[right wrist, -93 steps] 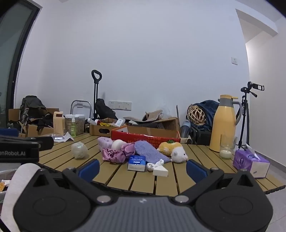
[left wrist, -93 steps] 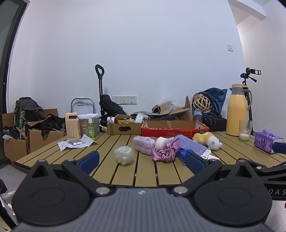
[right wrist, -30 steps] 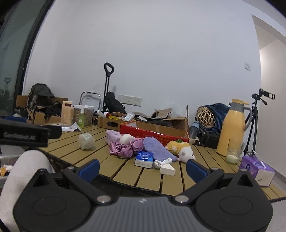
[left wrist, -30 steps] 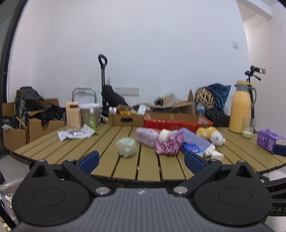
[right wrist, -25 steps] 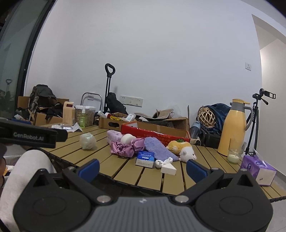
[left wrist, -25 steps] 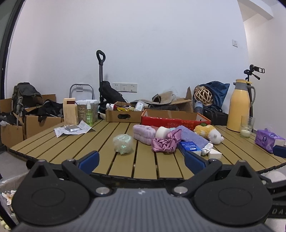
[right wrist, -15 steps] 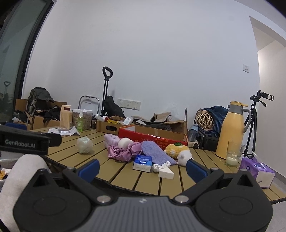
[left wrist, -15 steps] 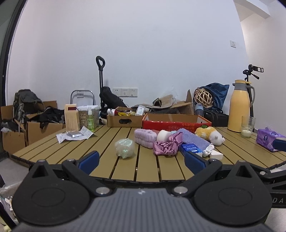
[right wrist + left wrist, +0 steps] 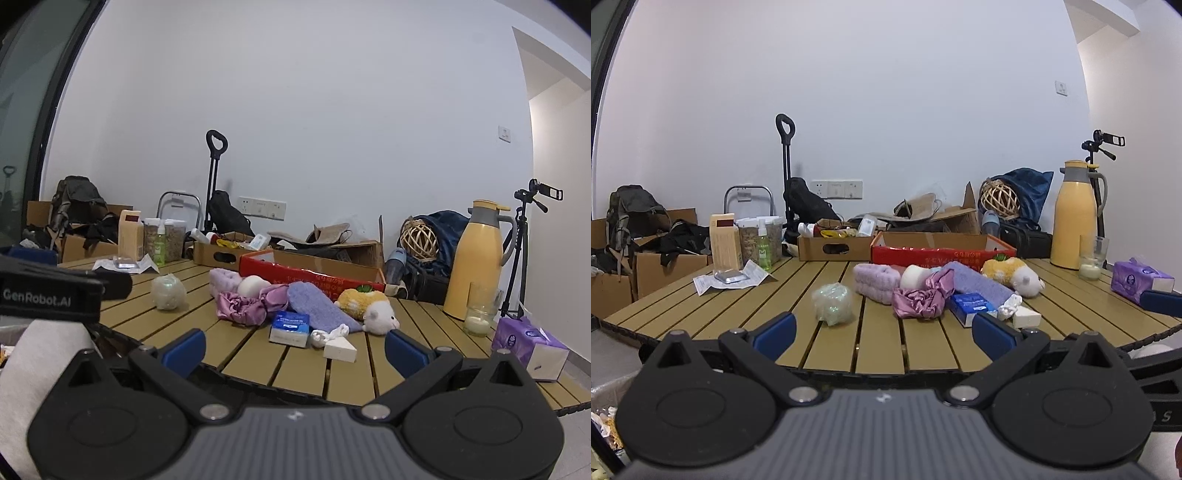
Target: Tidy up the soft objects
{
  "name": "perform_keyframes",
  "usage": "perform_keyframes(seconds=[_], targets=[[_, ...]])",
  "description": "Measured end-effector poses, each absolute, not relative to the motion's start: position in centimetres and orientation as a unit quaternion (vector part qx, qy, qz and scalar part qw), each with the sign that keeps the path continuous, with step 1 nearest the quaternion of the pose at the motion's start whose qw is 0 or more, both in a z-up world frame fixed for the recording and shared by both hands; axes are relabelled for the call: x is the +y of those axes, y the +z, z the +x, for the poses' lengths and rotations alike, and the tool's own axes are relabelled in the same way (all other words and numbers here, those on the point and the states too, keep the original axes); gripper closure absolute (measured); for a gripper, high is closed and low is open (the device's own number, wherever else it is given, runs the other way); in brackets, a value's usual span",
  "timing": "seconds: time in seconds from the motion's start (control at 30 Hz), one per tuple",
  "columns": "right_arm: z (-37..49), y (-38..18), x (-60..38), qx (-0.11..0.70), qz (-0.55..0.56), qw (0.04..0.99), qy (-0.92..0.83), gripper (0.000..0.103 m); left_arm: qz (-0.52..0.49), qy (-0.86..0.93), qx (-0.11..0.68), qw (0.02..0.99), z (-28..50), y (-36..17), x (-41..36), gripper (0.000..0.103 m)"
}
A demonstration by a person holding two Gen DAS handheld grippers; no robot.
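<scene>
Fingers of the left gripper (image 9: 882, 330) and right gripper (image 9: 293, 349) are spread wide, and nothing is held. Both are held short of the slatted table (image 9: 879, 347), where a purple scrunchie (image 9: 918, 302) is piled.

The left gripper (image 9: 882, 330) hangs wide open at the table (image 9: 879, 350) edge (nothing between its fingers); ahead lie a pink scrunchie (image 9: 918, 301) and a plush toy (image 9: 1015, 275).

slatted table (image 9: 879, 347), plush toy (image 9: 1012, 271), scrunchie (image 9: 918, 301)
</scene>
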State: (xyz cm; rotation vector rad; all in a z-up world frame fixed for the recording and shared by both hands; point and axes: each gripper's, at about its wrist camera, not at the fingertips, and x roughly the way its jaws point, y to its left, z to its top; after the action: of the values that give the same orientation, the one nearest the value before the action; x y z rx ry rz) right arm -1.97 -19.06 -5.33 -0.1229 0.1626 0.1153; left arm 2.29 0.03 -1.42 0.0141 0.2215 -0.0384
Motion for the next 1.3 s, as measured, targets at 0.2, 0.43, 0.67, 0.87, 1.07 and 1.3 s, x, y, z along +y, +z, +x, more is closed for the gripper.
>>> perform_keyframes(seconds=[0.2,0.43,0.67,0.87,1.07,1.3], targets=[[-2.0,-5.2,-18.9,0.08,-0.068,0.993,0.056,0.0,-0.002,-0.018,0.106,0.994,2.1,-1.3,0.1,0.0],[-2.3,-4.9,-19.4,0.075,-0.04,0.994,0.065,0.0,0.001,-0.033,0.111,0.993,2.1,-1.2,-0.1,0.0],[-3.0,-4.7,-19.1,0.064,-0.035,0.994,0.076,0.0,-0.004,-0.011,0.087,0.996,1.5,-0.8,-0.1,0.0],[-2.8,-4.5,-19.4,0.065,-0.029,0.995,0.066,0.0,0.003,-0.025,0.082,0.996,1.2,-0.7,-0.4,0.0],[-2.4,-4.7,-19.4,0.079,-0.026,0.993,0.087,0.0,0.004,-0.027,0.082,0.996,1.2,-0.7,-0.5,0.0],[-1.1,-5.1,-19.6,0.109,-0.013,0.988,0.112,0.0,0.003,-0.027,0.101,0.995,2.2,-1.2,-0.2,0.0]])
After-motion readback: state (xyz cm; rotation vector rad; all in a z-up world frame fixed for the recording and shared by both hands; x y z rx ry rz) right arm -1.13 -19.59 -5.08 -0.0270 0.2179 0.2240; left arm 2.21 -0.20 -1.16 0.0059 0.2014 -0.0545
